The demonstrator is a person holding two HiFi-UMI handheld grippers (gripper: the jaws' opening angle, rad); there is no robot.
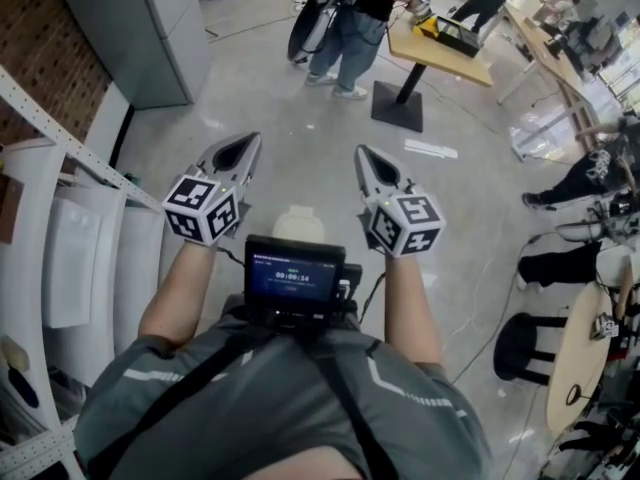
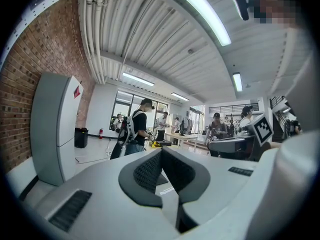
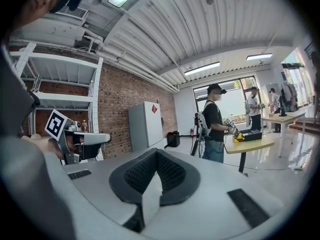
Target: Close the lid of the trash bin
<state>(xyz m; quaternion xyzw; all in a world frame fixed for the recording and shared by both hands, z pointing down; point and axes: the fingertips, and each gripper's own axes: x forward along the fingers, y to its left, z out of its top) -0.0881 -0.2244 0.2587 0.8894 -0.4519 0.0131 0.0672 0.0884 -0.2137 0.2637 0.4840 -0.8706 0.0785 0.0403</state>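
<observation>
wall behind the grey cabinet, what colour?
Red-brown brick wall, clearest in the right gripper view.

Tongs: two, left tongs and right tongs. Chest screen: one. Grey cabinet: one. Black stool: one. Pedestal surface: one. White shelf rack: one.

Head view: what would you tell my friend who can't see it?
A person holds the left gripper and the right gripper, both shut and empty, above a grey floor. A small screen hangs at their chest; white shelves stand at left.
</observation>
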